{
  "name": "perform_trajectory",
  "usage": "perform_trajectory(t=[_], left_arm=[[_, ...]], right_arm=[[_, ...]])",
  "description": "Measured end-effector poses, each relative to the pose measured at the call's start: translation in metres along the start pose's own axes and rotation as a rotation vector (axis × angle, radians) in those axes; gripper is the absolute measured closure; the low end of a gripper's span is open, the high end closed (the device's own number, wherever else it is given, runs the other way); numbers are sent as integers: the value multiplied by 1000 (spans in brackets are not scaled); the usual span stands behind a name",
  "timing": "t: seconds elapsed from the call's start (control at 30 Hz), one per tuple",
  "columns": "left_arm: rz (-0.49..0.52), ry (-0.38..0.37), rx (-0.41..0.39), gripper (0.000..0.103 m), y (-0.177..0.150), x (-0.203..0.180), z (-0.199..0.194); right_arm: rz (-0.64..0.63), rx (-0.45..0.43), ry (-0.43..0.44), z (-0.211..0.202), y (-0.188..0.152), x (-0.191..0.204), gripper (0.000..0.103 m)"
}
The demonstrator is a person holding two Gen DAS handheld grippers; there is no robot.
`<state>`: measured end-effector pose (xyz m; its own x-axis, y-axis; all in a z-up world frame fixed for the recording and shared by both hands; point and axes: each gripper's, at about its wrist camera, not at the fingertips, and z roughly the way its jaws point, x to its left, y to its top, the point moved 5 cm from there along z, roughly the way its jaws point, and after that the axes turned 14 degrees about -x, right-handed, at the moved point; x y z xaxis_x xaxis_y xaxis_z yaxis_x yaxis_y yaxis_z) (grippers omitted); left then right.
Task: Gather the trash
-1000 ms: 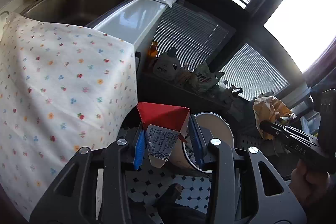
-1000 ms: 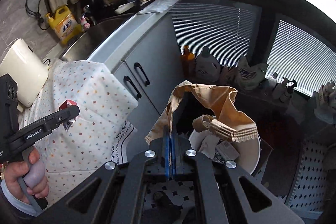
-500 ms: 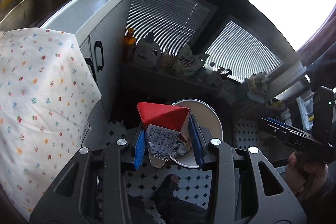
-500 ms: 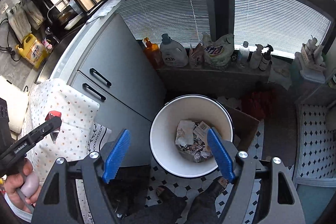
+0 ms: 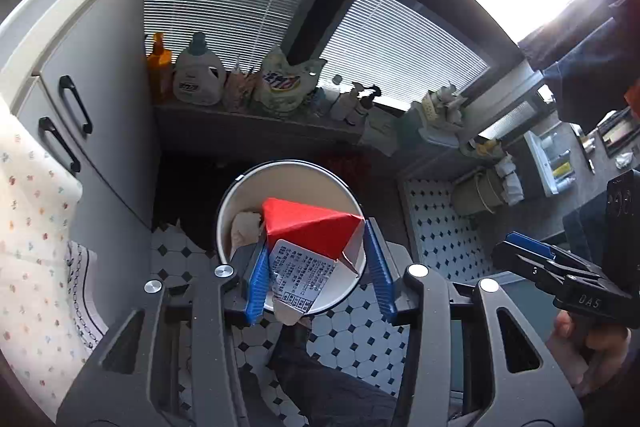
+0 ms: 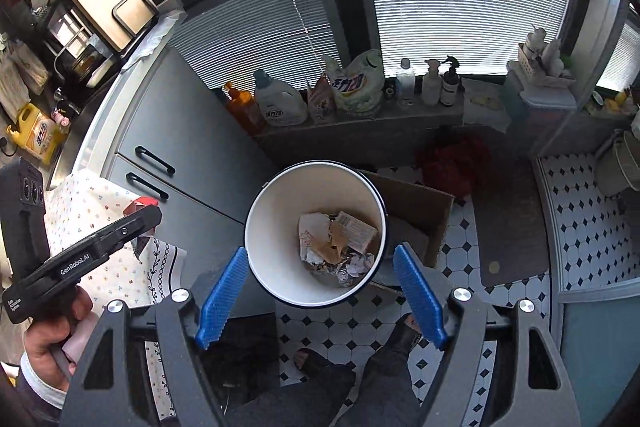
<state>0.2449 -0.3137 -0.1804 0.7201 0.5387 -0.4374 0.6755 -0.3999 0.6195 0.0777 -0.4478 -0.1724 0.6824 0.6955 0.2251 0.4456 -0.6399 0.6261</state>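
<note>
- Black-and-white tiled floor [image 6: 576, 223] of a kitchen corner; blinds [image 6: 460, 15] fill the far wall above a low ledge [image 6: 360, 119].
- White bin [image 6: 280, 227] stands on the tiles, mid-scene, mouth up. Paper scraps [image 6: 340, 239] lie at its bottom.
- Left gripper [image 5: 316, 267] hangs over the bin, tilted steeply down. Its jaws are opening, w/ a red carton [image 5: 312, 223] between them.
- Left pad touches the carton's printed side; right pad looks just clear of its corner. Can't tell if any grip is left.
- Carton's long axis runs near-to-far in the left wrist view: red folded end points far, over the bin mouth; white label end [image 5: 300, 275] points near, toward the camera.
- Carton is above the bin, not inside it.
- Right gripper [image 6: 320, 295] is wide apart and empty, also over the bin's near rim.
- Right gripper shows at the right edge of the left wrist view, held in a hand [image 5: 592, 351], well apart from the carton.
- Around: grey cabinet [image 6: 188, 147] w/ two black handles to the left of the bin; floral cloth [image 6: 100, 227] nearer left.
- Cardboard box [image 6: 416, 211] touches the bin on its right; dark mat [image 6: 508, 211] and red heap [image 6: 456, 159] beyond.
- Ledge holds a detergent jug [image 6: 278, 103], orange bottle [image 6: 240, 107], refill bag [image 6: 356, 83], spray bottles [image 6: 440, 83].
- Person's leg and foot [image 6: 404, 331] on the tiles near the bin.
- Nothing lies between carton and bin mouth.
</note>
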Motion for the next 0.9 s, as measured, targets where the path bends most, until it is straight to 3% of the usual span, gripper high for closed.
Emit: perform_trajectory(t=[0.03, 0.1, 0.23, 0.43, 0.53, 0.7, 0.9], left_arm=[[6, -19, 6, 44, 0, -4, 4], [19, -54, 6, 34, 0, -11, 9], [9, -119, 8, 21, -3, -19, 14], [13, -131, -3, 18, -5, -23, 7], [-5, -97, -52, 9, -2, -23, -8], [-43, -8, -117, 7, -1, -27, -33], [-103, 161, -228, 6, -7, -41, -71]], right_arm=[[6, -2, -13, -5, -2, -4, 29], [14, -7, -36, -15, -7, -10, 29], [34, -15, -85, -34, -18, -20, 29], [22, -15, -107, -47, -26, -22, 29], [-22, -18, -84, -48, -20, -22, 29], [-87, -16, 16, -41, -7, -24, 27], [-188, -15, 128, -34, 13, -26, 13]])
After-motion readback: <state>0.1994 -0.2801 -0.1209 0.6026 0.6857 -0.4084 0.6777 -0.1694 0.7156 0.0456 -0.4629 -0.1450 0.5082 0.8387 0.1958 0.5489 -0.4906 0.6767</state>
